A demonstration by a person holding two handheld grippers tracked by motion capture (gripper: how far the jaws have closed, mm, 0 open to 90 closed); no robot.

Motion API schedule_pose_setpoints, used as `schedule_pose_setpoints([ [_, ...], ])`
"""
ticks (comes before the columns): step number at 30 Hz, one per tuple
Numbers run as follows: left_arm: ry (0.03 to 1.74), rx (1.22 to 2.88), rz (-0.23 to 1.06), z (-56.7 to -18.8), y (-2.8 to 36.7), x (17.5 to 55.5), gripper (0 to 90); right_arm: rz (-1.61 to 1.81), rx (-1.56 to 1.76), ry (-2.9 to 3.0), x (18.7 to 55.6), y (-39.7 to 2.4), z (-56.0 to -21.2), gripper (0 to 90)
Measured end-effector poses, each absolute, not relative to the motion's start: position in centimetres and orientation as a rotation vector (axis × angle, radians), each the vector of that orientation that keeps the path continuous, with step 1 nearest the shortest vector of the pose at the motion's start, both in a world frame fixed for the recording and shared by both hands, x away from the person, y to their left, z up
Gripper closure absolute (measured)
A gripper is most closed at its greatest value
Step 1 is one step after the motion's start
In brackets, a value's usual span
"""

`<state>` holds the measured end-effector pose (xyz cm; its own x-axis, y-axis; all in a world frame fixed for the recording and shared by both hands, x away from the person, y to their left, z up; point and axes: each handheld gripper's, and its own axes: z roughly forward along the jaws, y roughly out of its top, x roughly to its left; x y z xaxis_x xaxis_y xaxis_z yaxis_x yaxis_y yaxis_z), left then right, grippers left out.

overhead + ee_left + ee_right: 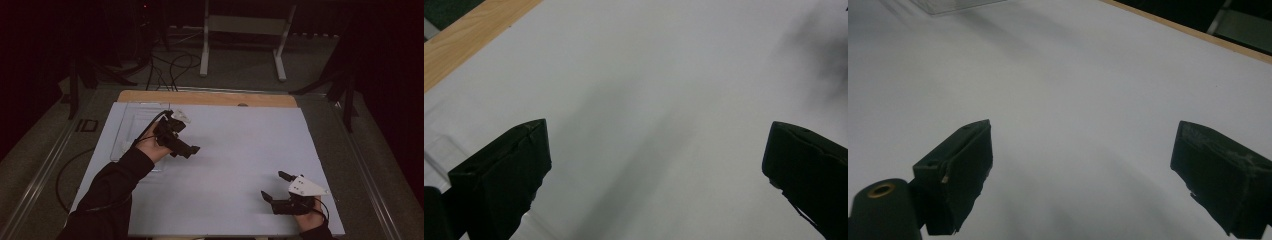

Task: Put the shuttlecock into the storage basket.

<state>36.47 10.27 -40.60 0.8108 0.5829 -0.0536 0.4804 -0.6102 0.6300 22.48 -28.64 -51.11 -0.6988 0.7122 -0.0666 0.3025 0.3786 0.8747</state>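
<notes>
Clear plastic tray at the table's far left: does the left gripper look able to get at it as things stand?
Probably yes. The left gripper, jaws open and holding nothing, hovers beside the clear plastic tray, with bare white table cover around it and nothing between them.

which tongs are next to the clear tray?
The left tongs, held at the clear tray along the table's left side. The right tongs sit at the near right corner, well away from it.

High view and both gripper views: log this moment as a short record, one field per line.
surface: white sheet over a wooden table
left gripper: open, nothing between its jaws, over the sheet's left part
right gripper: open, nothing between its jaws, near the sheet's front right corner
clear tray: on the sheet's far left, beside the left gripper
contact: neither gripper touches the tray
</notes>
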Motion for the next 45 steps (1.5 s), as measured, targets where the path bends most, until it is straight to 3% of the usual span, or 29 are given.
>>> schedule_pose_setpoints([
  [13, 0.664, 2.326, 0.124, -42.1, 9.5, 35.0, 0.1, 1.271, 0.881, 2.205, 22.5, -28.7, -51.1, 10.0],
  [45, 0.628, 2.312, 0.049, -44.5, 9.5, 32.1, 0.2, 1.261, 0.874, 2.209, 22.5, -28.7, -51.2, 10.0],
])
